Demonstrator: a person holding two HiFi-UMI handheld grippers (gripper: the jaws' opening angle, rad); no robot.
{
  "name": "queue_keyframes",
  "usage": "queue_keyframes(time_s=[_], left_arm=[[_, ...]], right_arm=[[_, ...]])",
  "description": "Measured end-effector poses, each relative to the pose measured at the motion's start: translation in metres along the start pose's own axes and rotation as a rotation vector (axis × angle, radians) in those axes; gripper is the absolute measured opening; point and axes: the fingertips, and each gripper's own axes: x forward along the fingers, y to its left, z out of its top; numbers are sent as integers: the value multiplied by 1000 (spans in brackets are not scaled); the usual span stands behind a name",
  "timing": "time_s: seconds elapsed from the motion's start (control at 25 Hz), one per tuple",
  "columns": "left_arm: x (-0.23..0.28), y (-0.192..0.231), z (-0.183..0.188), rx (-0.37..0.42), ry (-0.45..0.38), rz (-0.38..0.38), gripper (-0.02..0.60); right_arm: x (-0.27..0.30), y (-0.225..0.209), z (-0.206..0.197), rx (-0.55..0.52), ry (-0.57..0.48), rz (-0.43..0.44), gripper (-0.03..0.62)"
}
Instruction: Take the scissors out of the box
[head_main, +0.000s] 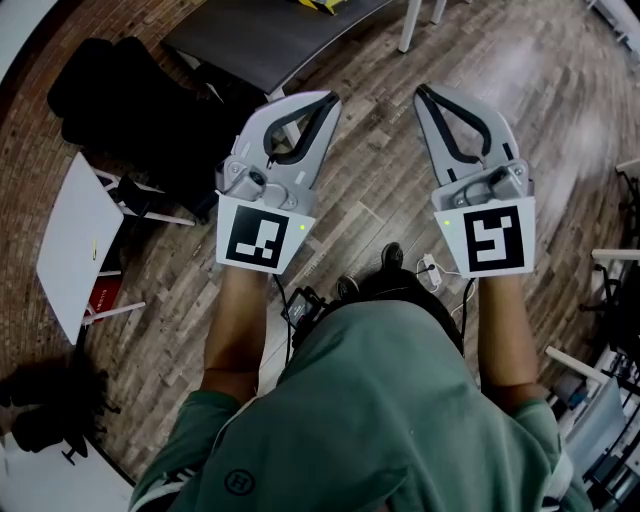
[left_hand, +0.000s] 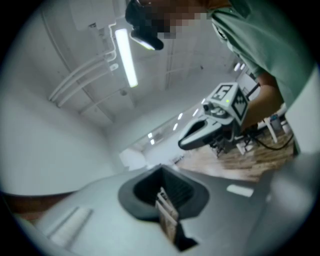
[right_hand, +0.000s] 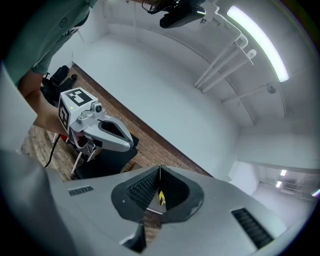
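Task is not under way yet, by my read: person is standing with both tools held level out front, nothing gripped. Left gripper (head_main: 328, 100) is showing its jaws together at the tips, empty; its own view confirms the ribbed black pads meeting at a point (left_hand: 161, 169). Right gripper (head_main: 422, 93) is doing the same, jaws closed and empty (right_hand: 160, 167). Scissors and box are not showing in any view, so their place cannot be told. A dark grey desk (head_main: 270, 40) with white legs is sitting ahead at the top of the head view, only partly in frame; the box may be up there, a guess. Next move is calling for locating the box, bringing a gripper over it and opening the jaws before reaching in. Grippers are smooth grey moulded plastic, teardrop loop shape, each carrying a black-and-white marker cube. Wooden plank floor (head_main: 400, 200) is running underneath, matte and streaky. Black bags (head_main: 110, 90), soft and lumpy, are lying at left beside a small white table (head_main: 75, 250). Green shirt (head_main: 400, 400) is filling the bottom.
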Motion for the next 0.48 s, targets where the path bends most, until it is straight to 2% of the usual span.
queue_keyframes(time_s=[0.24,0.48], left_arm=[[23,8,-12,7,22,-8,0],[63,15,-30,9,59,-5,0]], right_arm=[[17,-16,-13,4,-2,7,8],[39,-43,-44,35,-8,19,8]])
